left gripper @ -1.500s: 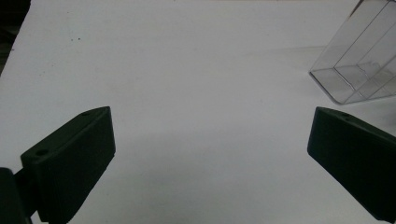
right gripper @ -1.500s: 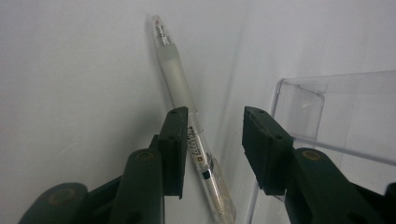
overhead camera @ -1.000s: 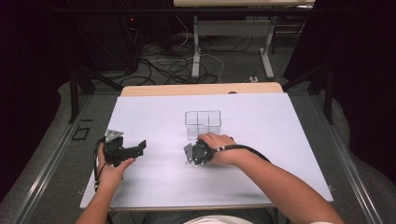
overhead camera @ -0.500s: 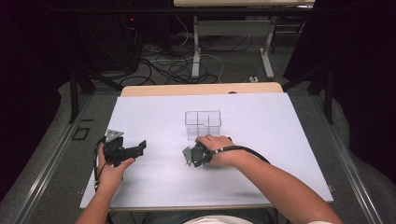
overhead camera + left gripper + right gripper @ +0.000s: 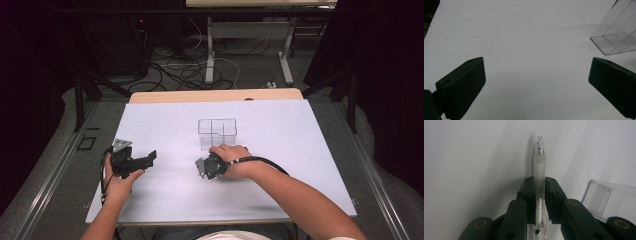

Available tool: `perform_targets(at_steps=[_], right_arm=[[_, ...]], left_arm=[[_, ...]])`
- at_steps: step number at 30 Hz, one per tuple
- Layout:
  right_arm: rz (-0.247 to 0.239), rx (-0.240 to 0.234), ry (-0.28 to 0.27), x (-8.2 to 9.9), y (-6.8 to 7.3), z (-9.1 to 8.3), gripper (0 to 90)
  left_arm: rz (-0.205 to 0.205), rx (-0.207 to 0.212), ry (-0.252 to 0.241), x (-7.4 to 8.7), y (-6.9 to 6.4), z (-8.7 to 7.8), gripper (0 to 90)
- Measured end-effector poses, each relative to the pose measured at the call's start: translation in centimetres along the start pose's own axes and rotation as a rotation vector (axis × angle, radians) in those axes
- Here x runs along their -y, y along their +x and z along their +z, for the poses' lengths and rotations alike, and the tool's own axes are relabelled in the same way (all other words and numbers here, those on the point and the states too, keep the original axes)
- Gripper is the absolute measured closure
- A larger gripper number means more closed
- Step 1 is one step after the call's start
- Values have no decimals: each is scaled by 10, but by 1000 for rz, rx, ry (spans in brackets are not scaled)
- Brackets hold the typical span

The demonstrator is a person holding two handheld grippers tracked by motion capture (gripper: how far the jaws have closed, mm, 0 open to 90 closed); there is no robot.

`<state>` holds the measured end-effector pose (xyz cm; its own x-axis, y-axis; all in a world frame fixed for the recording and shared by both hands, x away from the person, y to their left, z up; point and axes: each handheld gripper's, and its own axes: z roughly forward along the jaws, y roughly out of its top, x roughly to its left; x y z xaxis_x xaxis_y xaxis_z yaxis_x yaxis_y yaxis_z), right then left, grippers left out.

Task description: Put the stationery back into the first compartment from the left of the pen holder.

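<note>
I counted one clear pen [image 5: 539, 173], one clear divided box [image 5: 217, 133] and one white sheet [image 5: 280, 150] over the table. The box showed four compartments in the high view.

My right gripper [image 5: 206, 168] sat near the middle of the high view, just below the box and close to it but apart from it. Its jaws had just been closing, with the pen between them, and in the right gripper view they stood nearly together, pressed on the pen from both sides. They met it where the frosted grip sleeve joins the clear barrel. The pen ran straight up the centre of that frame, its tip in the upper middle, over the white sheet. The box's corner showed at the lower right of that frame.

My left gripper [image 5: 131, 161] lay at the lower left of the high view, well apart from the box. Its jaws gaped wide, one at each lower corner of the left gripper view, with only bare sheet between them, holding nothing. The box [image 5: 616, 35] stood at that frame's upper right.
</note>
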<state>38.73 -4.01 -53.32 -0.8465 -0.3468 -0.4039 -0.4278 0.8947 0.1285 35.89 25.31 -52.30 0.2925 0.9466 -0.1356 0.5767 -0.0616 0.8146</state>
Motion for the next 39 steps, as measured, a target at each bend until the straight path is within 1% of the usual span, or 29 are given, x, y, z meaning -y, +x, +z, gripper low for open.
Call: perform_targets(at_steps=[1, 2, 5, 6, 7, 8, 10, 11, 12, 13, 14, 15, 17, 18, 20, 21, 22, 23, 24, 25, 26, 28, 31, 33, 36, 37, 39], right_arm=[[12, 1, -16, 0, 0, 0, 800], [21, 11, -19, 1, -1, -3, 801], [33, 21, -31, 2, -2, -5, 800], [47, 27, -33, 2, -3, -7, 801], [52, 39, -32, 2, -3, -9, 801], [65, 48, -46, 3, -4, -10, 801], [85, 62, -51, 4, -5, -14, 800], [106, 80, -76, 5, -7, -18, 800], [106, 80, -76, 5, -7, -18, 800], [122, 82, -95, 6, -8, -20, 800], [138, 89, -106, 6, -9, -22, 801], [158, 86, -106, 7, -10, -25, 800], [187, 98, -139, 8, -12, -28, 801], [211, 97, -142, 9, -13, -30, 801], [231, 94, -159, 10, -15, -33, 801], [256, 103, -172, 11, -16, -34, 800], [274, 98, -169, 11, -16, -37, 801], [292, 100, -179, 11, -17, -39, 800], [310, 111, -205, 12, -17, -40, 800], [343, 96, -204, 12, -18, -43, 801], [360, 102, -238, 14, -19, -43, 801], [411, 98, -261, 16, -19, -45, 801], [463, 101, -290, 20, -21, -46, 801], [516, 101, -318, 23, -22, -48, 801], [559, 105, -366, 27, -26, -52, 801], [586, 100, -378, 28, -26, -54, 801], [618, 97, -416, 29, -29, -57, 801]], left_arm=[[0, 0, 0, 0, 0, 0, 12], [0, 0, 0, 0, 0, 0, 12], [0, 0, 0, 0, 0, 0, 12], [0, 0, 0, 0, 0, 0, 12], [0, 1, 0, 0, 0, 0, 12], [-1, 1, -2, 0, 0, 1, 12], [1, 0, -3, 0, 0, 1, 12], [0, 0, -1, 0, 0, 2, 12], [-1, 0, 1, 0, 0, 2, 12], [0, 0, 6, 0, 0, 2, 12], [4, 0, 9, 0, 0, 2, 12], [6, 0, 5, 0, 0, 3, 12], [3, -1, 6, 0, 0, 3, 12], [2, -2, 6, 0, 0, 3, 12], [-2, -1, -1, 0, -1, 3, 12], [-1, -1, 0, 0, -1, 3, 12], [1, 1, 7, 0, 0, 3, 12], [1, 1, 9, 0, 0, 2, 12], [-1, 1, 9, 0, 0, 2, 12], [-1, 1, 8, 0, 0, 2, 12], [-3, 1, 6, 0, 0, 2, 12], [-6, 1, 10, 1, 1, 2, 12], [-8, 0, 3, 1, 1, 3, 12], [-6, 1, 12, 1, 1, 3, 13], [-2, 1, 9, 0, 1, 2, 13], [-2, 1, 9, 0, 1, 2, 13], [-6, 0, 4, 1, 0, 2, 13]])
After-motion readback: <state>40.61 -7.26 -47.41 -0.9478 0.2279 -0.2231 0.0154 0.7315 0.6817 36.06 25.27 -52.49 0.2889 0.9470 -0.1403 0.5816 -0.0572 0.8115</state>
